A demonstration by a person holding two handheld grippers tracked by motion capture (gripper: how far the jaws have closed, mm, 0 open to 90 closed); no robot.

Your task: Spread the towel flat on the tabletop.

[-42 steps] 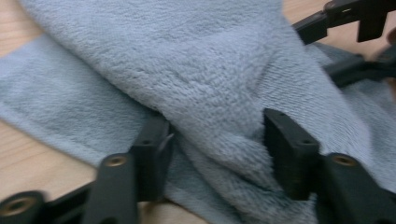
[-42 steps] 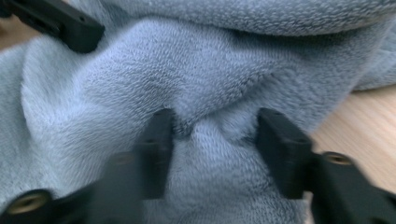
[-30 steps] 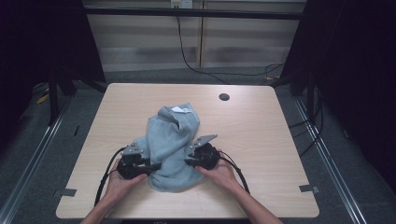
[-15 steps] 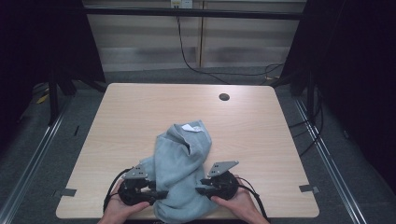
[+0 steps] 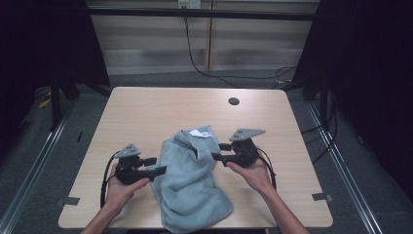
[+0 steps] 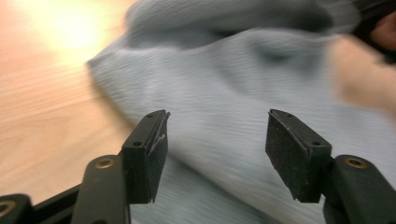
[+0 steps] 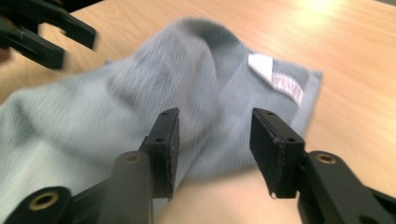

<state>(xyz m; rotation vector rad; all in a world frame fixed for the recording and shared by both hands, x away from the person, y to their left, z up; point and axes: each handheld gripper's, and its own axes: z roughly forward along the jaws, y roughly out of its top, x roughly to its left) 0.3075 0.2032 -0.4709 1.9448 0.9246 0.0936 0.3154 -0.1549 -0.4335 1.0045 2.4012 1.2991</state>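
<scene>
Nearest me, at the table's (image 5: 146,112) front edge, a crumpled grey towel (image 5: 192,187) lies between my hands. My left gripper (image 5: 158,170) sits at its left side, jaws spread wide and holding nothing. My right gripper (image 5: 216,155) waits farther right, jaws likewise apart and empty. Farthest off, the towel's white label (image 7: 275,77) faces up.

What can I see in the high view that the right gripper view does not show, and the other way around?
The high view alone gives the whole table, its round hole, both hands, and the towel's near end hanging past the table edge. The right gripper view alone gives a close look at the right gripper, its jaws apart with nothing between them. Both show the blue-grey towel, its white label and the left gripper.
</scene>
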